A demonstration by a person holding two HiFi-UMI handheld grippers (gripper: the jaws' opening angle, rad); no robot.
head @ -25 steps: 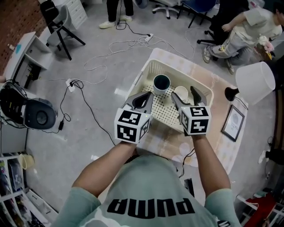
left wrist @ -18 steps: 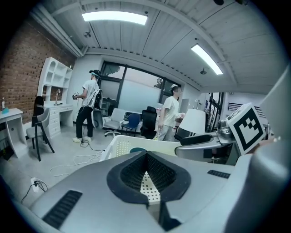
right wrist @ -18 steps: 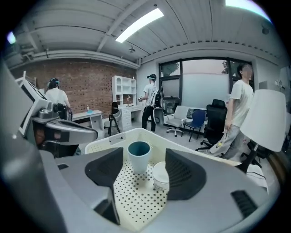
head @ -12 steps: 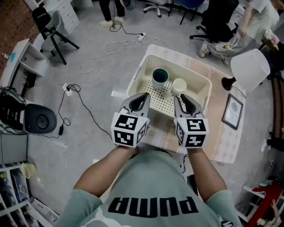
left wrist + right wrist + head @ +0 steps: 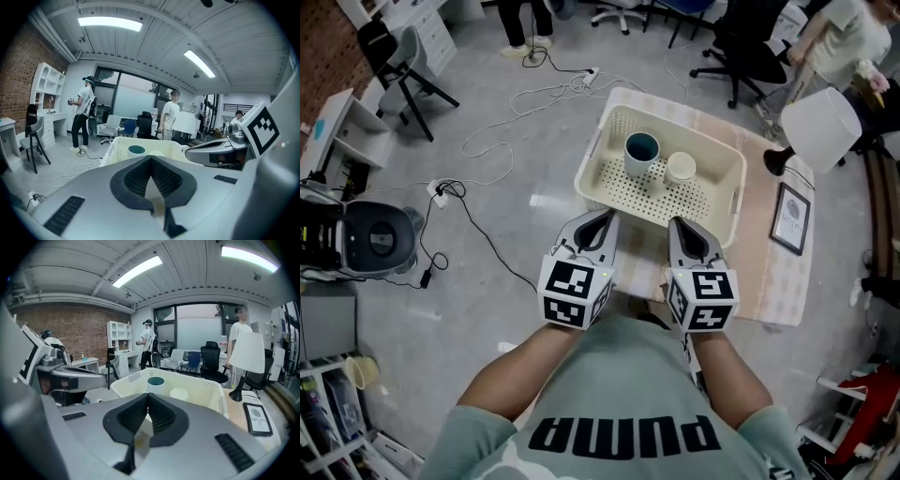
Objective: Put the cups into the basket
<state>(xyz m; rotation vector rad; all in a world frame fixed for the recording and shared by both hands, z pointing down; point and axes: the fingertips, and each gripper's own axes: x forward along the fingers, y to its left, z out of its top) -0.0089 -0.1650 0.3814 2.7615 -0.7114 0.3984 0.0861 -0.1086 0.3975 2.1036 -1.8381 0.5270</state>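
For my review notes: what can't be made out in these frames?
Picture frame print: too small in head and right gripper views.
Basket floor: in both gripper views, hidden by its near wall.
Table near edge: in head view, covered by left gripper and right gripper.

Room evenly bright from ceiling strip lights (image 5: 110,22); shadows soft. My gripper views bulge fisheye, corners black; head view sharp.

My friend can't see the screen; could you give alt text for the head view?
A teal-lined cup and a cream cup stand in a white perforated basket on a table. Nearer the camera, the person's left gripper and right gripper are both shut and empty.
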